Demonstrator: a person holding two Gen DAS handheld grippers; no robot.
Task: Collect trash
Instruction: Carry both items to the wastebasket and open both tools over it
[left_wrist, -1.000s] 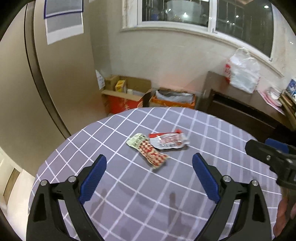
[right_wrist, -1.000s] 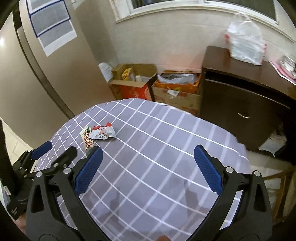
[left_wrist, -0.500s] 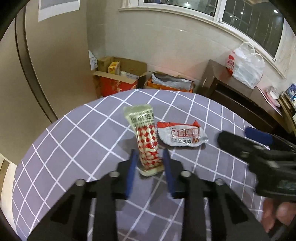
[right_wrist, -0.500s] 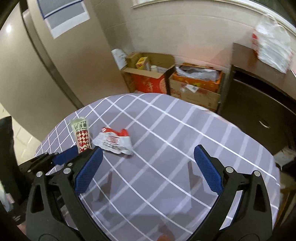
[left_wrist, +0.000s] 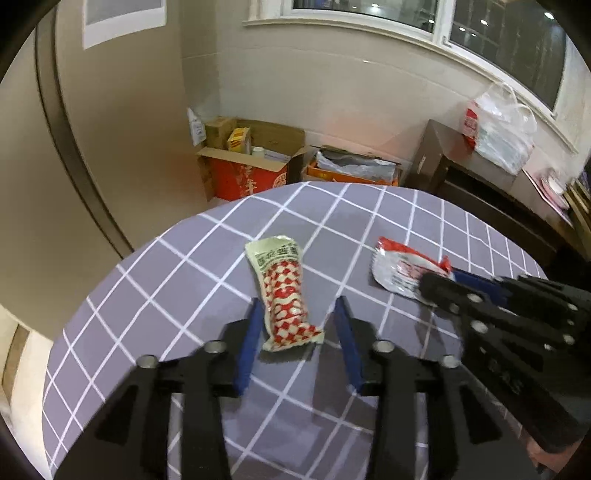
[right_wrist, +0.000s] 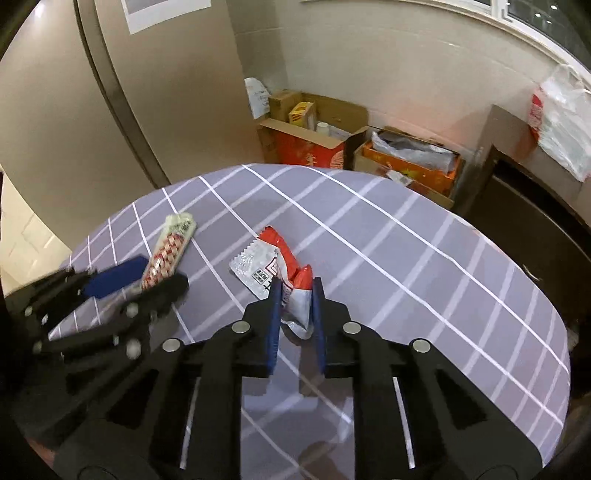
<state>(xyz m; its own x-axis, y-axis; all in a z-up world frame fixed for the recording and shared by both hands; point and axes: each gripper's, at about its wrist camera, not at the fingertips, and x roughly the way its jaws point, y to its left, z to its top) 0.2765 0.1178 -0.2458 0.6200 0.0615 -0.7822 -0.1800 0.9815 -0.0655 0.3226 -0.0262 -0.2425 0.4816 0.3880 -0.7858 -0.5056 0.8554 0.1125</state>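
Indoors, a round worktop (left_wrist: 369, 221) covered in grey cloth with a white grid carries two pieces of trash. Left tongs (left_wrist: 299, 314), black with blue pads, straddle the near end of a cream packet with red-and-white checks (left_wrist: 284, 291); their jaws are opening, with a gap on the right side. Right tongs (right_wrist: 295, 295) are closing on a crumpled silver-and-red wrapper (right_wrist: 273, 269), pinching its near end.

A beige wall (left_wrist: 332, 92) is topped by a dark window (left_wrist: 498, 33). Open cardboard boxes (left_wrist: 251, 166) are set beside a dark cabinet (left_wrist: 461, 173).
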